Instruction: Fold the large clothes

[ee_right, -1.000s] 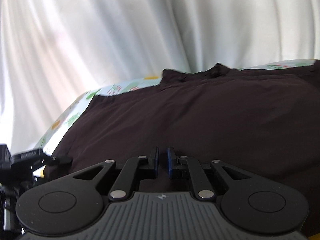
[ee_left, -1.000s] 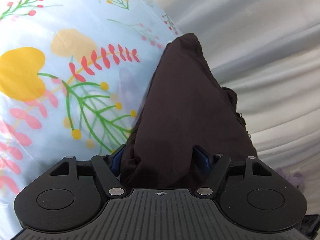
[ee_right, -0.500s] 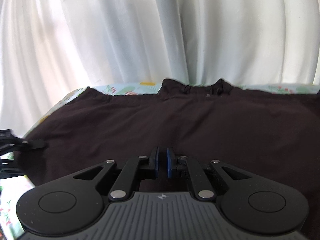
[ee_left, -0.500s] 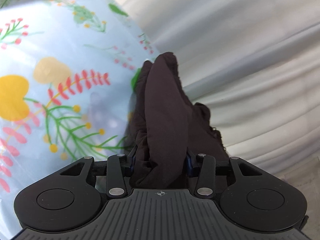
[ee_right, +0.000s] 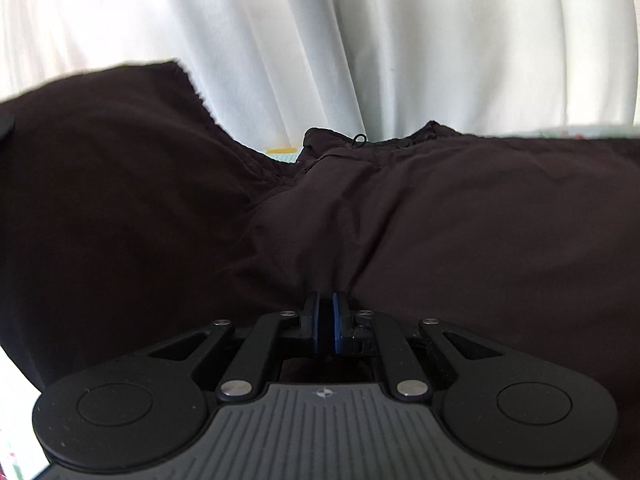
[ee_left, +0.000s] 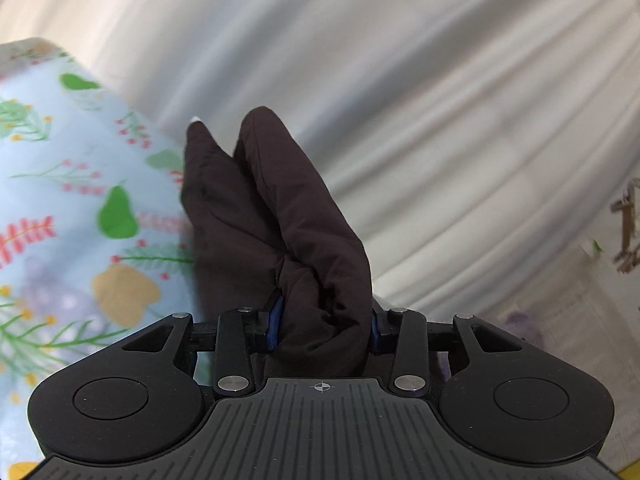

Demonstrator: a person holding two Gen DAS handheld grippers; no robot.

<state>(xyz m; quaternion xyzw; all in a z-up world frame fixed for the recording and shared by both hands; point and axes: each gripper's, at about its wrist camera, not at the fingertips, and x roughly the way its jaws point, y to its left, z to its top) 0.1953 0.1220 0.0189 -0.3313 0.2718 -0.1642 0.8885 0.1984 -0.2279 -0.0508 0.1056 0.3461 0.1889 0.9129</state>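
Observation:
A large dark brown garment (ee_right: pixel 460 220) lies spread over a floral sheet, its waistband at the far edge. My right gripper (ee_right: pixel 326 312) is shut low on it, and creases in the cloth run to its fingertips. The garment's left part (ee_right: pixel 100 160) is raised in a high fold. In the left wrist view my left gripper (ee_left: pixel 324 320) holds a thick bunch of the same dark cloth (ee_left: pixel 280 208) above the sheet. Its jaws are closing on the bunch, and the blue pads press into it from both sides.
The light blue floral sheet (ee_left: pixel 60 200) covers the surface to the left of the held cloth. White curtains (ee_right: pixel 400 40) hang close behind the far edge. At the right edge of the left wrist view stands a blurred wooden object (ee_left: pixel 624 232).
My left gripper has narrowed on the cloth and risen, lifting the bunch off the sheet. In the right wrist view the garment's left side has come up high; the right gripper has dipped slightly.

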